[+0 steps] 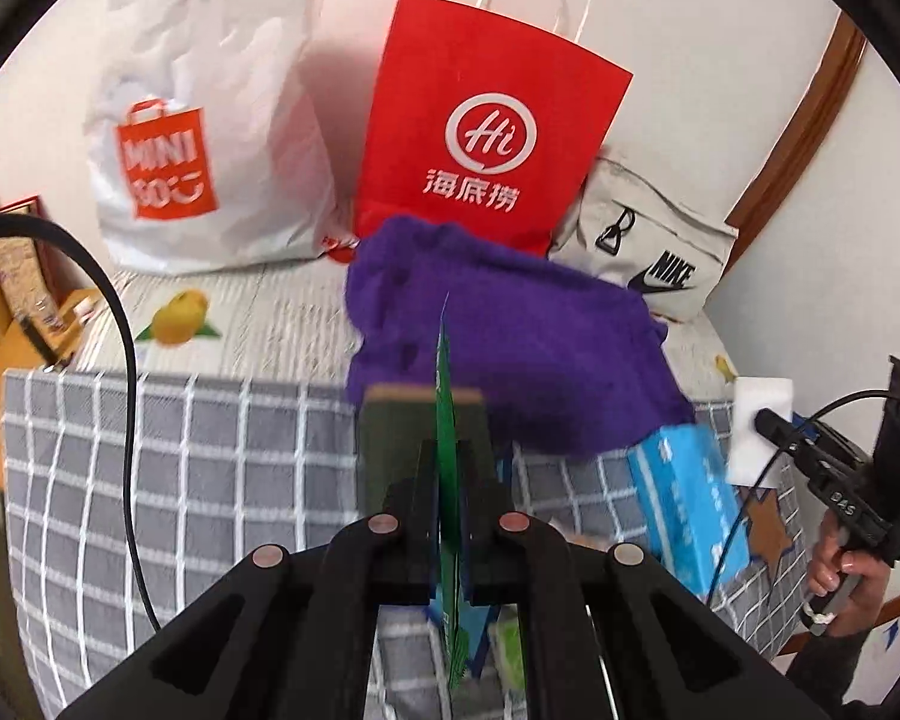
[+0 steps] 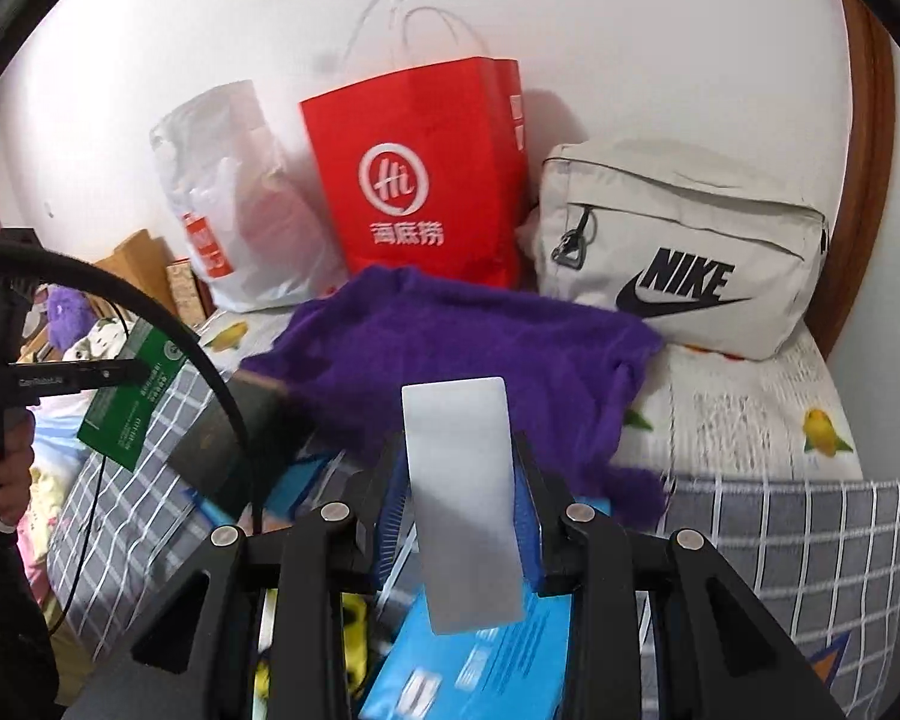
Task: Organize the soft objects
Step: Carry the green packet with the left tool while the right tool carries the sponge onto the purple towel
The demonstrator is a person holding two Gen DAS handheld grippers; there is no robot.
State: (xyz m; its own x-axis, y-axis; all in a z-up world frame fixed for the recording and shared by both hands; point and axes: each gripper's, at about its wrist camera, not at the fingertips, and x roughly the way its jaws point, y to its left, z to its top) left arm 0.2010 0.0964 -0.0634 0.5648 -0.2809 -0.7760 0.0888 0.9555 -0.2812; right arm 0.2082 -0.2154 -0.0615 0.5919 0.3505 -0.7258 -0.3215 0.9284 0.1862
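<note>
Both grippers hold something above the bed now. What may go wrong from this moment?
The left gripper pinches the thin green packet only near one edge, so it might slip or twist. The white block in the right gripper stands tall and may tip out. Either could drop onto the purple cloth.

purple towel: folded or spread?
Neither neatly: the purple towel lies loosely crumpled on the bed, with uneven edges and bunched folds, in front of the red paper bag. No hand-held gripper holds it.
</note>
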